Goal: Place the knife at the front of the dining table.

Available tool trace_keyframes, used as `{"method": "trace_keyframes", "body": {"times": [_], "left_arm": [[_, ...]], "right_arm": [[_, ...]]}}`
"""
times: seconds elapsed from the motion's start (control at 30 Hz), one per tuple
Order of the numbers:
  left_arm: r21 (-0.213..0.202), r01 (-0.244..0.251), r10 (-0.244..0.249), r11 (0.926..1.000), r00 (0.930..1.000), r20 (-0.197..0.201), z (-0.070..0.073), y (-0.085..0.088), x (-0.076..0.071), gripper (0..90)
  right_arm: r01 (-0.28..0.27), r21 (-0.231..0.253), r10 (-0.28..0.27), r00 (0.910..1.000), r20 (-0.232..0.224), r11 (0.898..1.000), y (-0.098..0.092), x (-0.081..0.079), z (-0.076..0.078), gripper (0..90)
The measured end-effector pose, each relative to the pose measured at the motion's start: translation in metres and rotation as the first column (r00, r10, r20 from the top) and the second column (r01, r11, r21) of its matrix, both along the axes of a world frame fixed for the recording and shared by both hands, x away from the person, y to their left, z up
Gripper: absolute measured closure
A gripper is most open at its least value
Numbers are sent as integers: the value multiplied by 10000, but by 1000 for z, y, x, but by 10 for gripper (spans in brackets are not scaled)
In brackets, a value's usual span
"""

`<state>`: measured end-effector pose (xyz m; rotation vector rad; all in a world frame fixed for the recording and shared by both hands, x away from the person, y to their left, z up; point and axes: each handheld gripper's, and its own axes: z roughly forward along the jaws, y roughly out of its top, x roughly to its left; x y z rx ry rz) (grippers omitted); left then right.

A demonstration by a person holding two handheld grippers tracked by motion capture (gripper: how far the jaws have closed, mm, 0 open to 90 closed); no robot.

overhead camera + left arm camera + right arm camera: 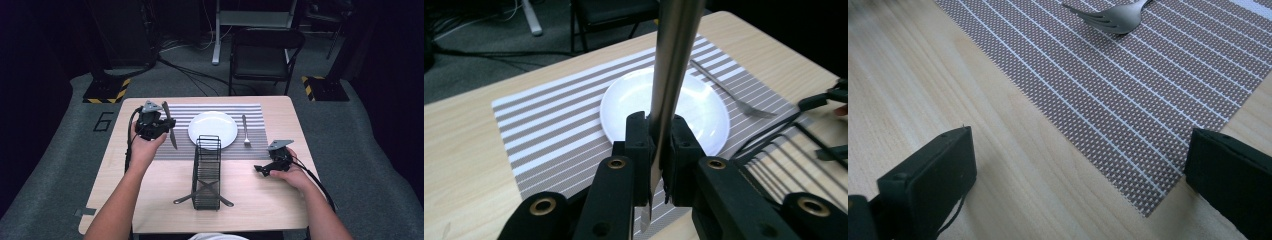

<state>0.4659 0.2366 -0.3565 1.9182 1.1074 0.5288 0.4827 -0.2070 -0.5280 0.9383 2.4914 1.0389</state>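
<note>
My left gripper (167, 125) (657, 132) is shut on a steel table knife (170, 130) (674, 55). The knife hangs over the left part of the striped placemat (185, 115) (554, 130), just left of the white plate (225, 142) (704, 107). A fork (245, 131) (729, 92) (1113, 17) lies on the mat to the plate's right. My right gripper (261, 170) (1083, 165) stands open and low over the wooden table near the mat's front right corner (1148, 200), with nothing between its jaws.
A black wire rack (206, 172) stands at the middle front of the table (150, 185), with two crossed utensils (182, 199) lying under its near end. Beyond the table's far edge stands a black chair (265, 50).
</note>
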Motion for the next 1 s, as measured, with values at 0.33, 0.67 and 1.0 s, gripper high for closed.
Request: {"method": "trace_keyframes", "body": {"times": [0.33, 0.67, 1.0], "left_arm": [[-35, -581, 581, 9983, 9981, -210, -26, 11, 13, 828], [78, -803, 806, 9967, 9961, -350, -40, 12, 23, 828], [19, -870, 870, 9962, 9956, -360, -51, 10, 34, 827]], "right_arm": [[5, 2, -5, 10000, 0, 10000, 0, 0, 0, 0], [1, 3, -1, 10000, 0, 10000, 0, 0, 0, 0], [4, 3, -4, 10000, 1, 10000, 0, 0, 0, 0]]}}
